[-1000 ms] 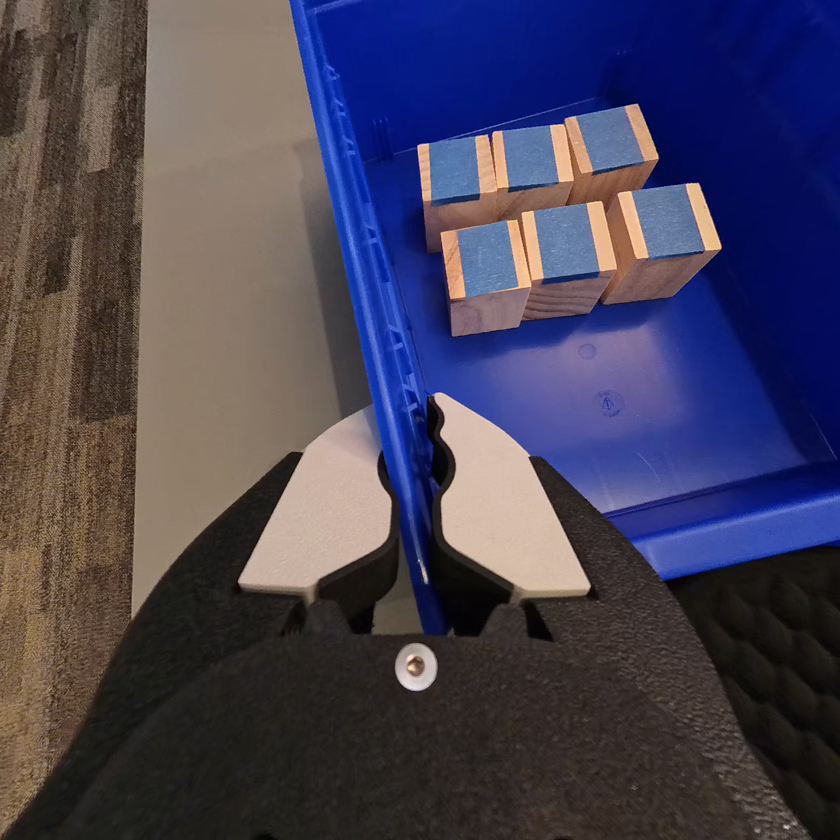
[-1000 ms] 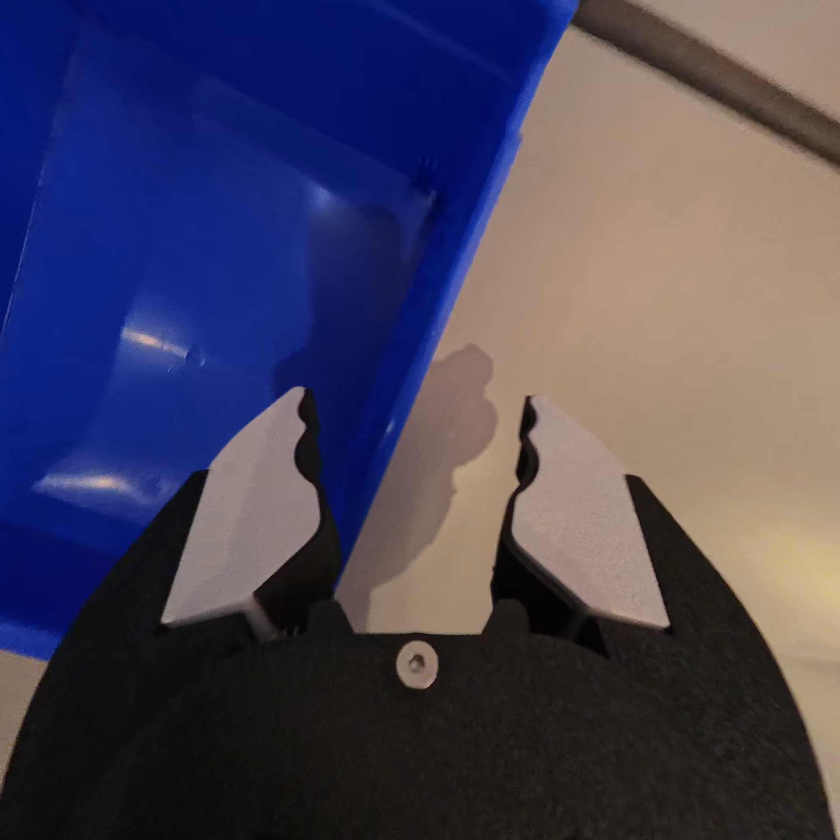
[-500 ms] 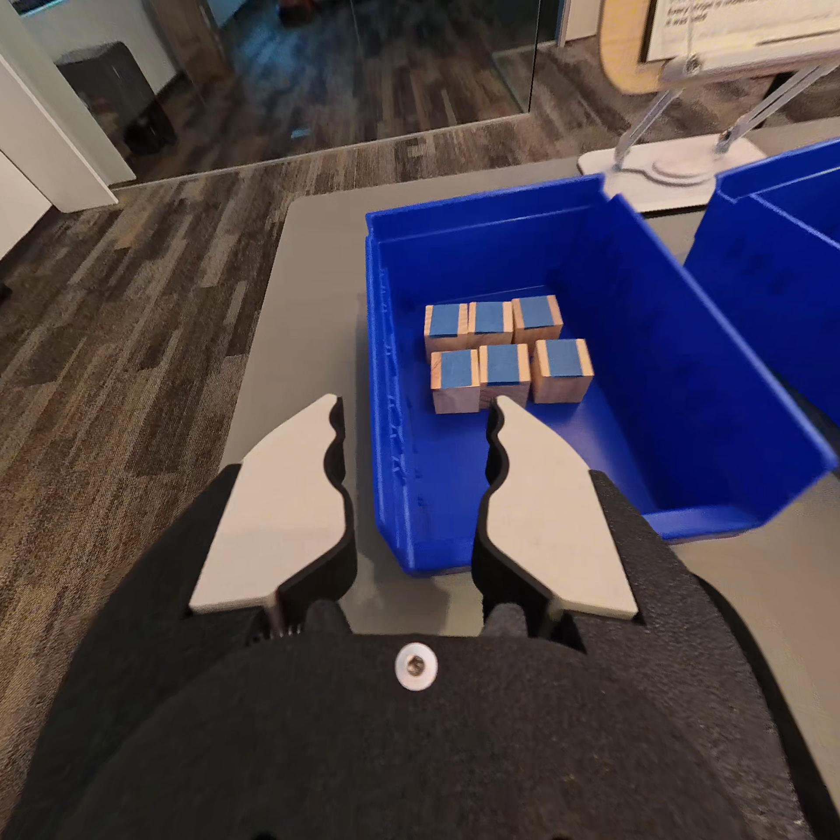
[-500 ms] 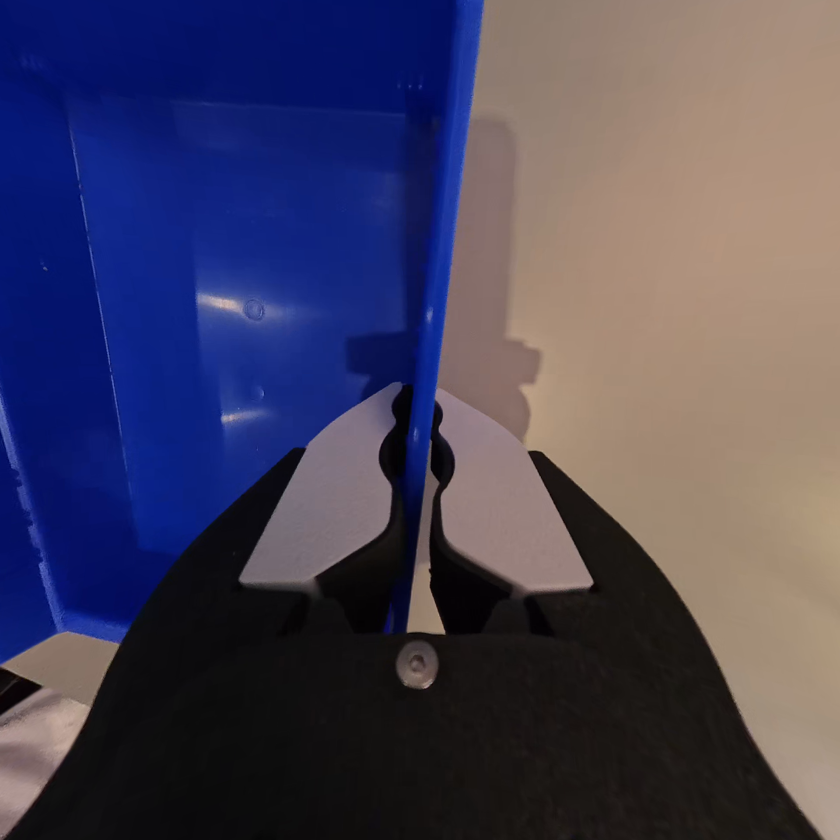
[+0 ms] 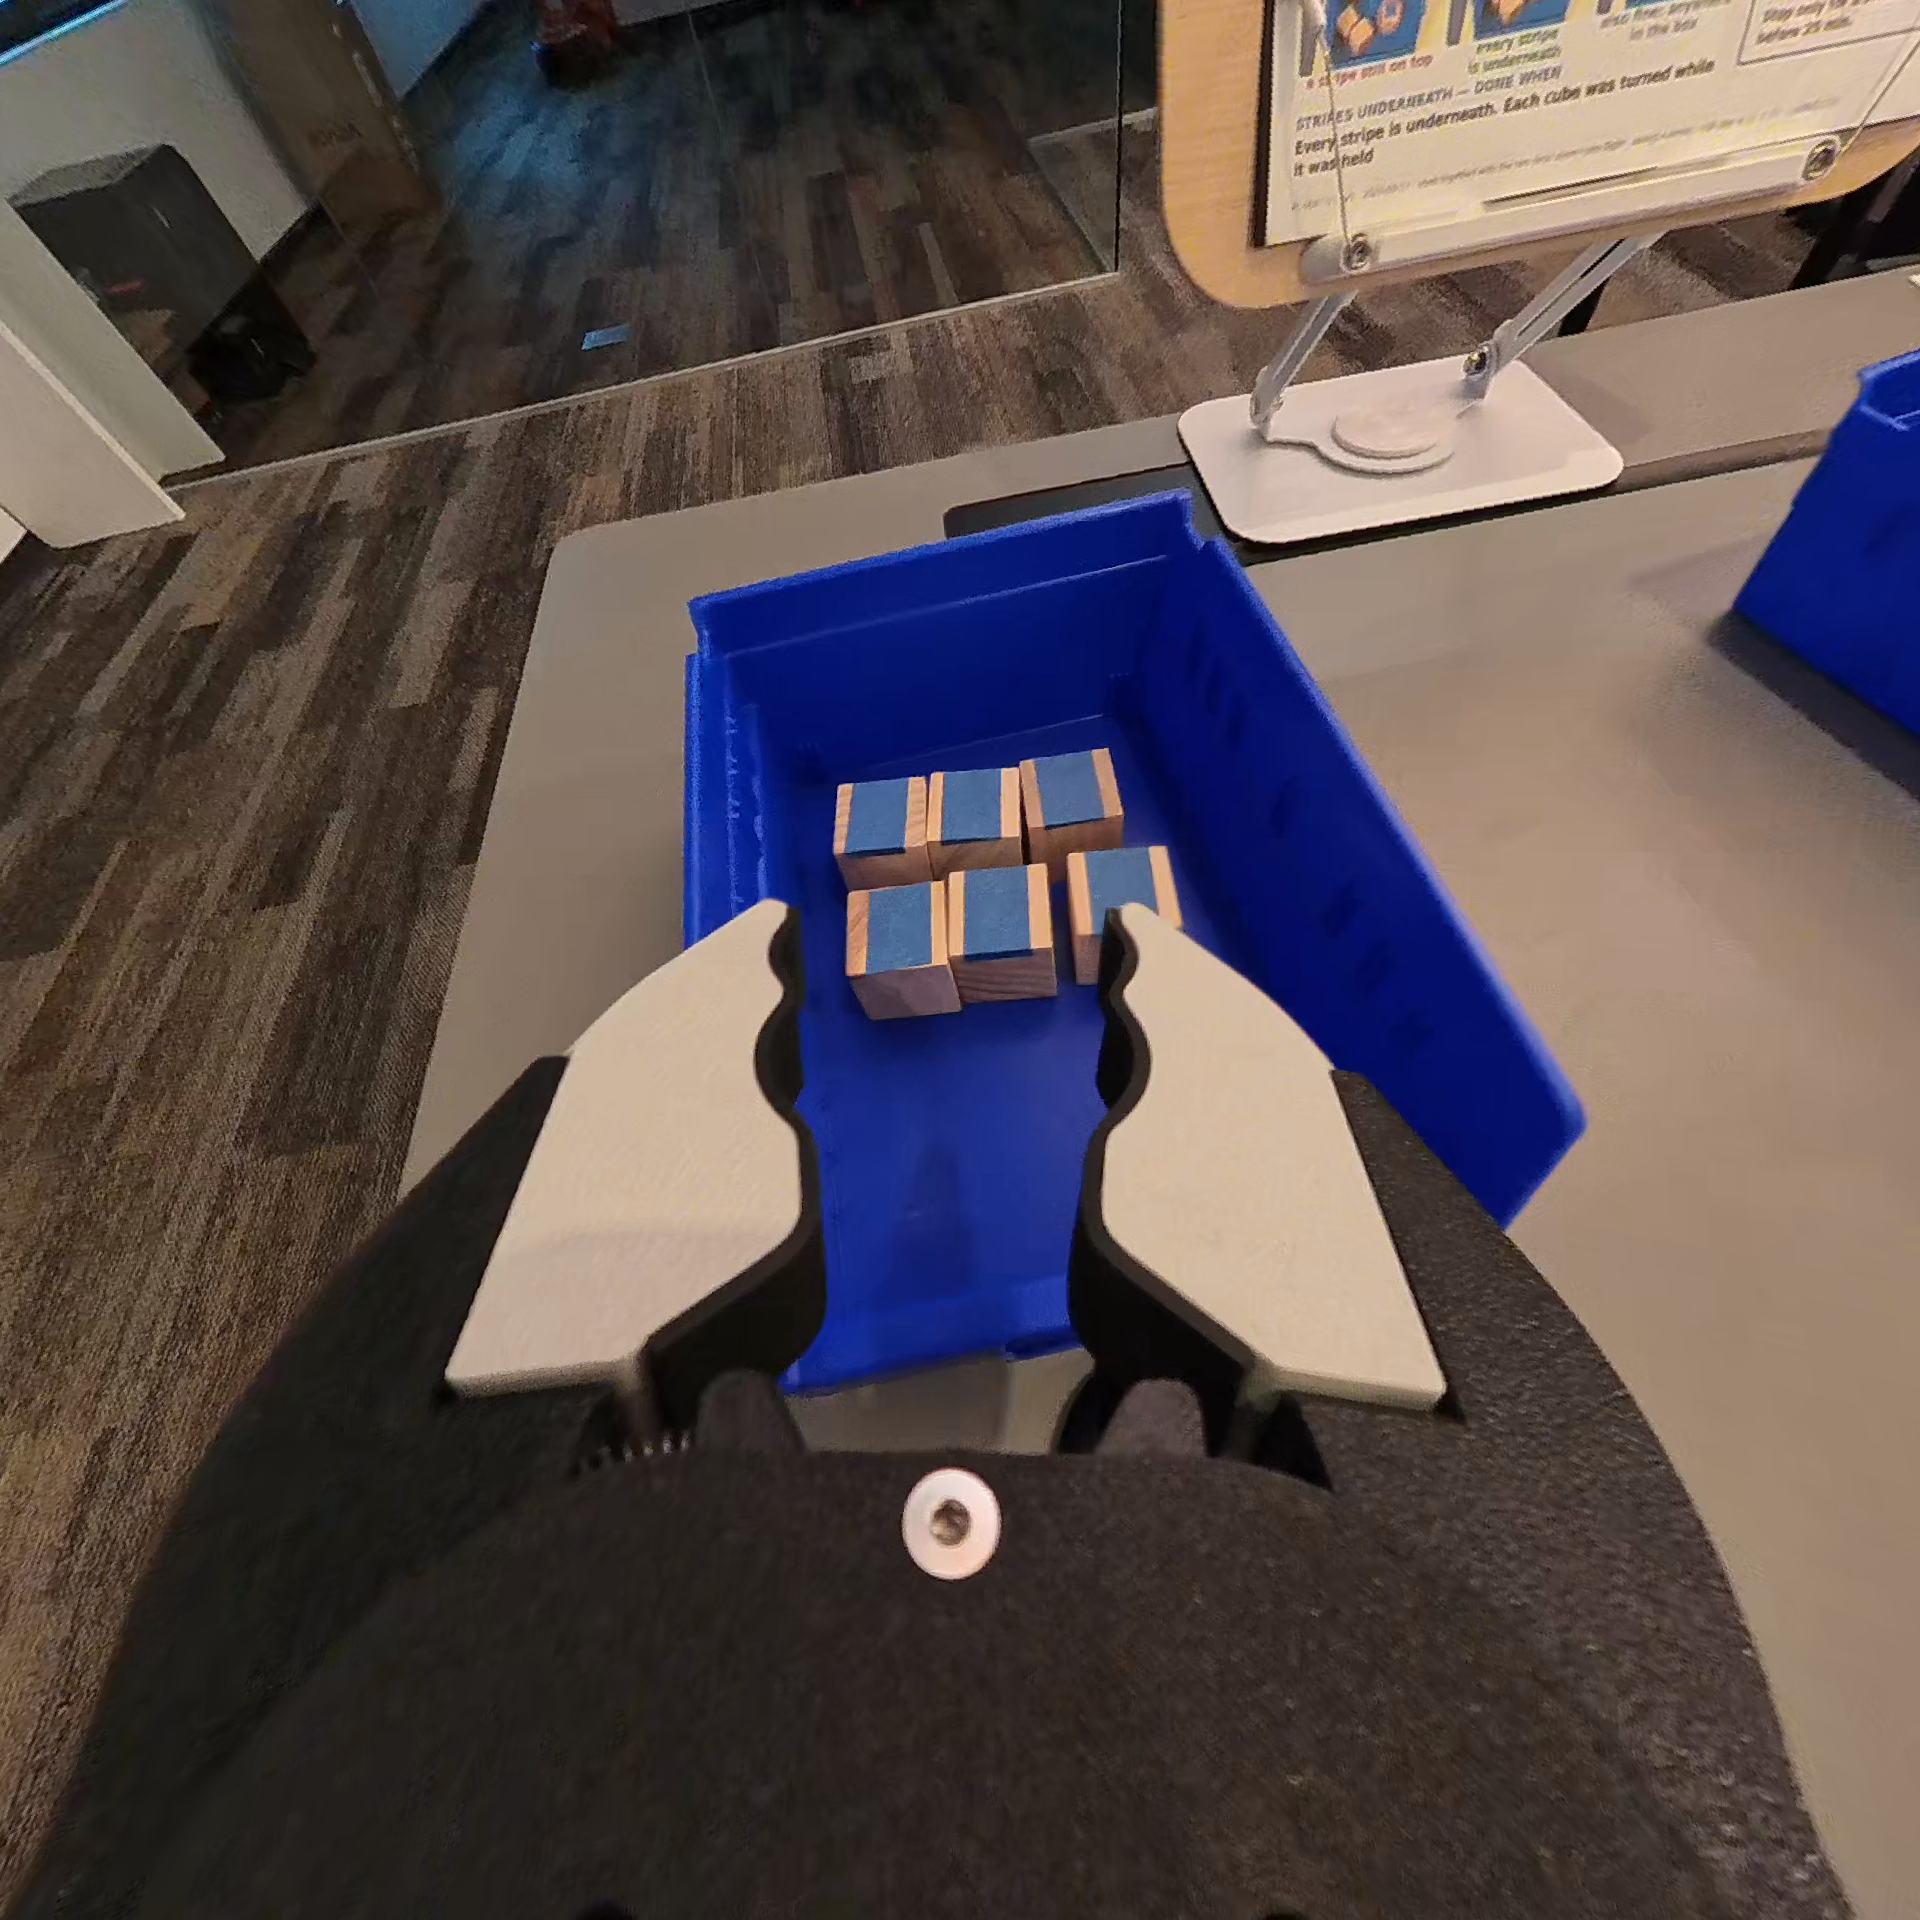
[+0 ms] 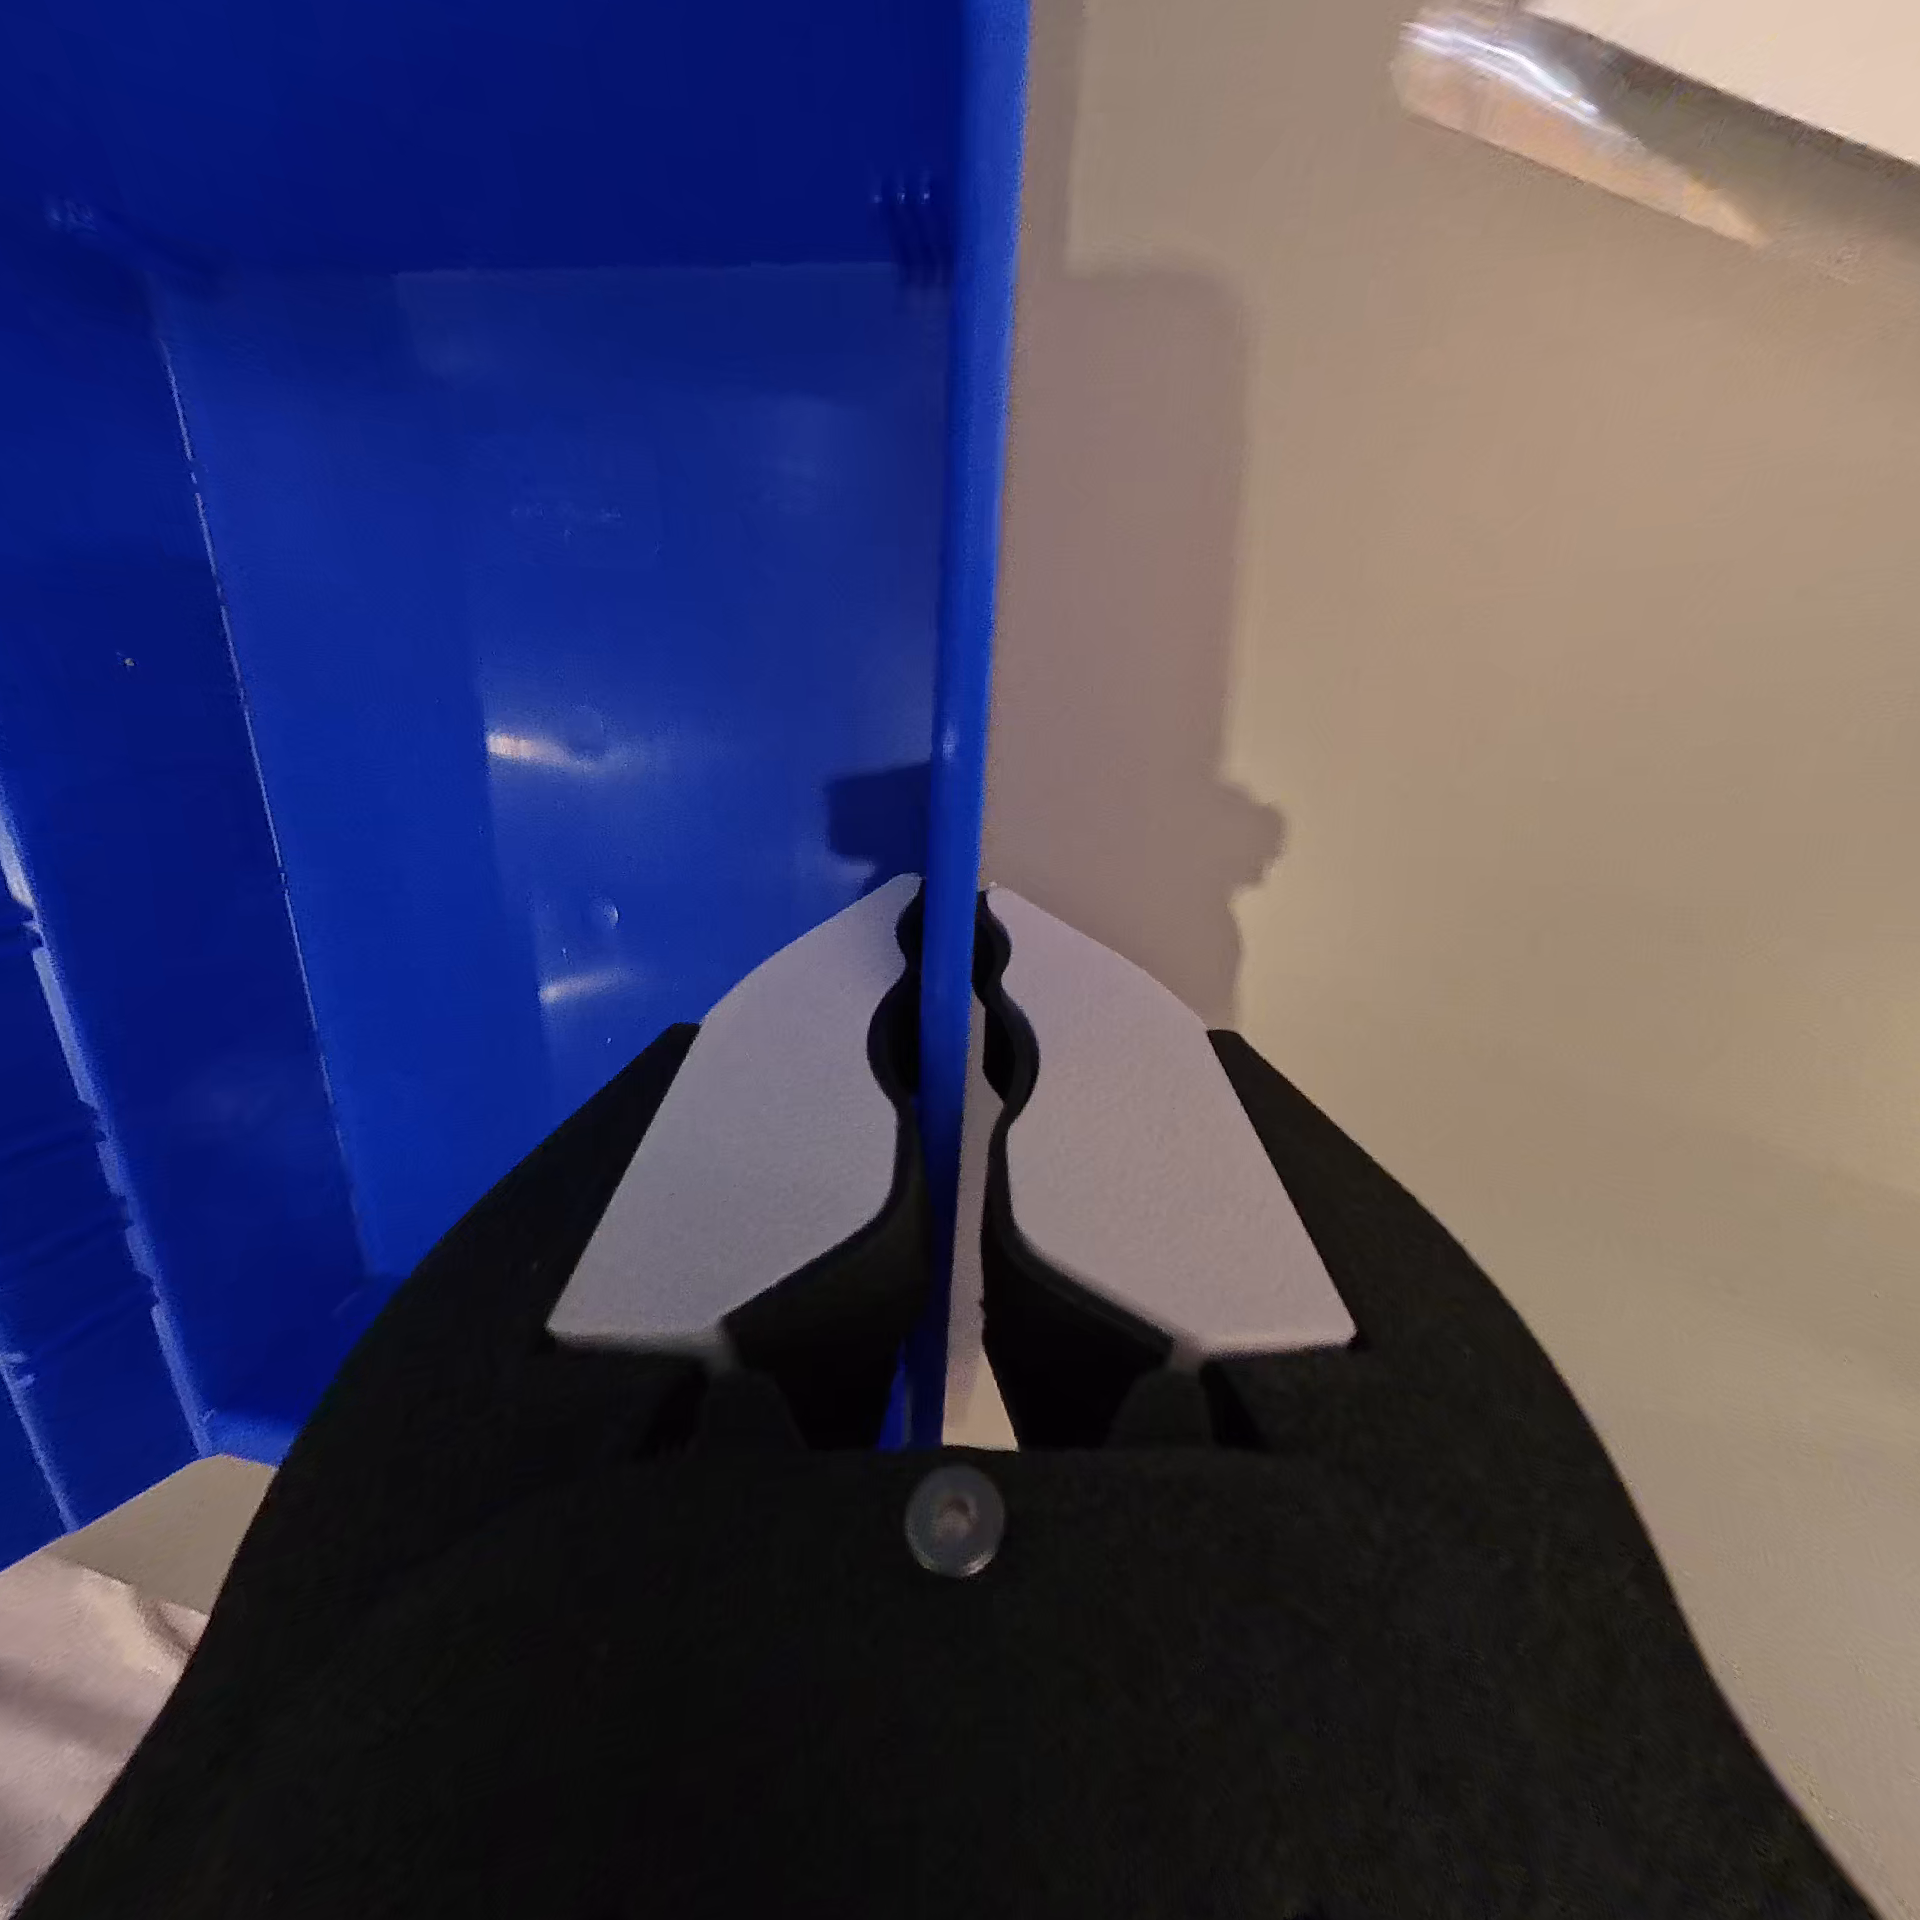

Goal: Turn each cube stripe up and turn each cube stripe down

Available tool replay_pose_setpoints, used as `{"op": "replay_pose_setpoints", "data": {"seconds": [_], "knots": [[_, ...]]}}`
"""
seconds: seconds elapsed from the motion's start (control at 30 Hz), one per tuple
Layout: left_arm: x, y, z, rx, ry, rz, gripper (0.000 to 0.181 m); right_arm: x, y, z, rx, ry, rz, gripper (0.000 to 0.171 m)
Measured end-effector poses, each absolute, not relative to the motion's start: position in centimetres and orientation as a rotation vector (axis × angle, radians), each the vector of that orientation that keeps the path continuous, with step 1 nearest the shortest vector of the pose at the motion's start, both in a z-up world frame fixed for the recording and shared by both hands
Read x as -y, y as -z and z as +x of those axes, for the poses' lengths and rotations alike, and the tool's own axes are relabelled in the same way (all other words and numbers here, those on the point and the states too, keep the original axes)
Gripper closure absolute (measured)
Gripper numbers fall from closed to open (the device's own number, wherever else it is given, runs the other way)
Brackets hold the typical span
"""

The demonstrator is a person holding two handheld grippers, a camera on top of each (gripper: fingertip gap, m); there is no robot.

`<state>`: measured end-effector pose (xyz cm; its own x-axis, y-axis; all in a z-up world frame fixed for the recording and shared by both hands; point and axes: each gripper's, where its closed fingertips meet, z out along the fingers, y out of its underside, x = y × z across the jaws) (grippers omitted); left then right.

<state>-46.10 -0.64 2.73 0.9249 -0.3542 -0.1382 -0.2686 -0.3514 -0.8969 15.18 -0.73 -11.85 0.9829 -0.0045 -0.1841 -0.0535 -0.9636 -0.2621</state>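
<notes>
Several wooden cubes (image 5: 977,821) with a blue stripe on top sit in two rows inside a blue bin (image 5: 1299,831) on the grey table. My left gripper (image 5: 948,920) is open and empty, held above the bin's near end, with the front row of cubes showing between its fingers. My right gripper (image 6: 951,894) is shut on the right side wall (image 6: 971,520) of a second blue bin. No cubes show on the part of that bin's floor I can see. A corner of this second bin (image 5: 1860,582) shows at the far right of the left wrist view.
A white stand base (image 5: 1392,447) carrying a wooden board with a printed sheet stands behind the first bin. The table's left edge (image 5: 499,831) drops to carpeted floor. Bare table lies between the two bins (image 5: 1610,831). A blurred metal bar (image 6: 1558,135) is at the top right.
My left gripper let go of the first bin's left wall, opened, rose and pulled back over the bin. My right gripper went from open to shut on the second bin's wall.
</notes>
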Motion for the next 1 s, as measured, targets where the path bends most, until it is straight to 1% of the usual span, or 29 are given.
{"op": "replay_pose_setpoints", "data": {"seconds": [0.23,0.53,1.0], "knots": [[0.5,-3.2,-44.0,-0.464,0.076,-1.957,0.127,2.7,11.9,22.5,-0.169,-0.248,-2.854,0.165],[-0.1,-3.1,-40.8,-0.495,0.096,-1.967,0.128,5.8,12.0,29.0,-0.266,-0.220,-2.837,0.165],[-1.0,-2.5,-37.2,-0.536,0.109,-1.976,0.127,7.1,12.0,31.8,-0.251,-0.199,-2.824,0.165]]}}
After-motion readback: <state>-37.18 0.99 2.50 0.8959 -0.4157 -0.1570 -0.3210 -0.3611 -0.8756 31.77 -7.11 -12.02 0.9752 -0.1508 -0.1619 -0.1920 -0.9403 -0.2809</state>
